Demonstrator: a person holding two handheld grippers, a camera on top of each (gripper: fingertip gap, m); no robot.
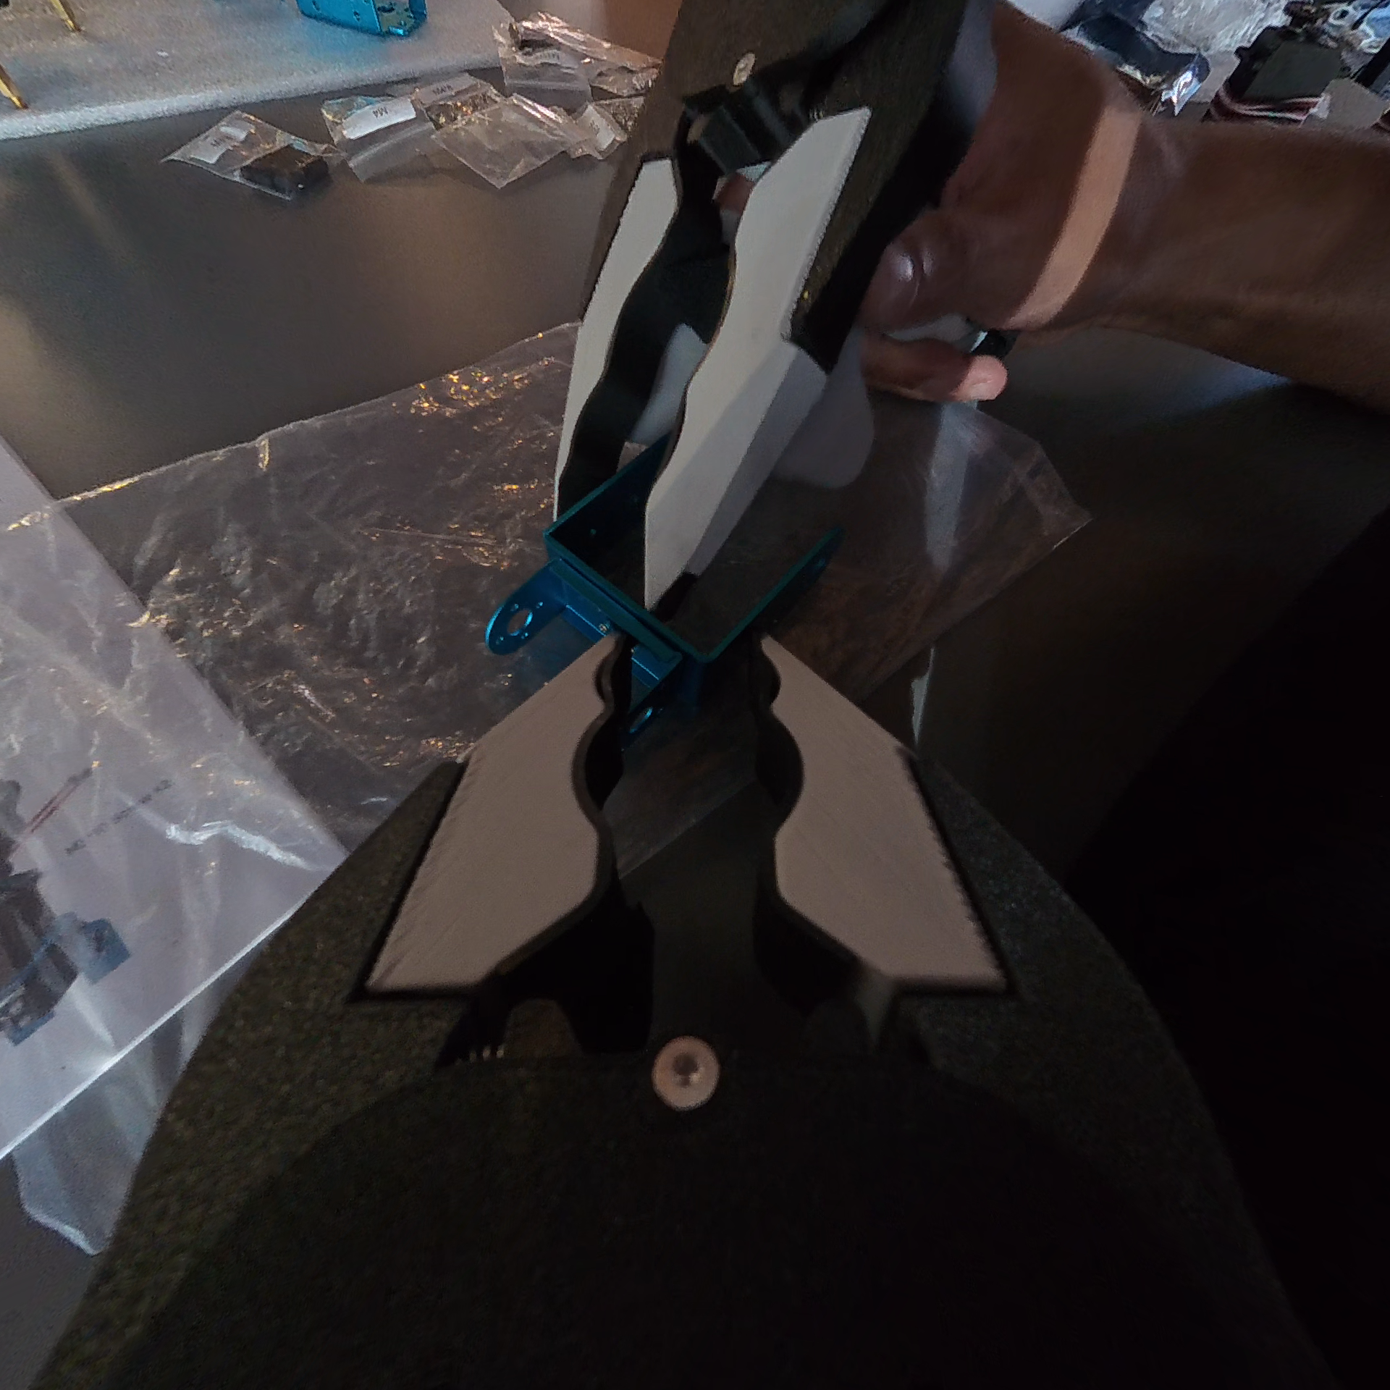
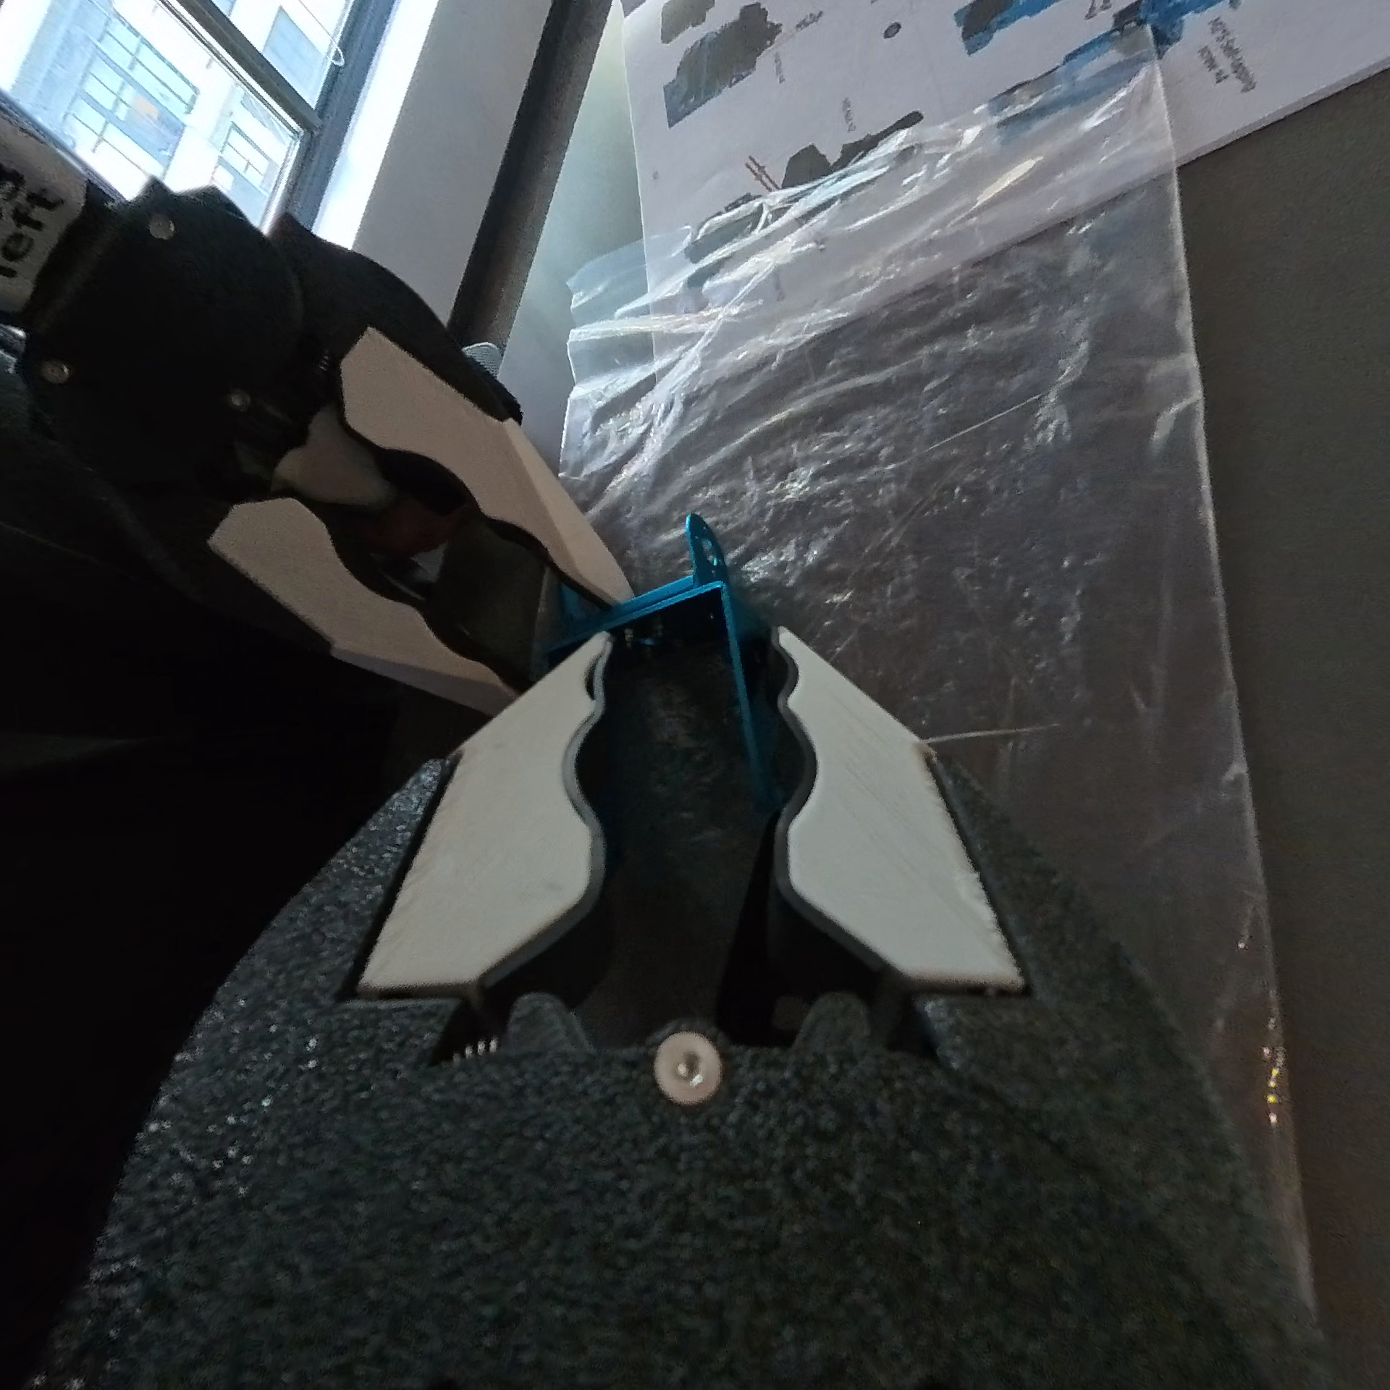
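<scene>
1. A clear bag point(image 1: 361, 572) lies flat on the table point(image 1: 226, 286).
2. Right gripper point(image 2: 696, 639) straddles the blue bracket's point(image 2: 741, 677) wall; whether it pinches, I cannot tell.
3. Left gripper point(image 1: 688, 650) meets the bracket point(image 1: 602, 594); grip unclear.

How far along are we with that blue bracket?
Done: the blue bracket assembly is out, above the large clear bag. In hand: the left gripper and the right gripper both straddle it, though whether they clamp it is unclear. Left: the small parts bags lie untouched farther back.
</scene>
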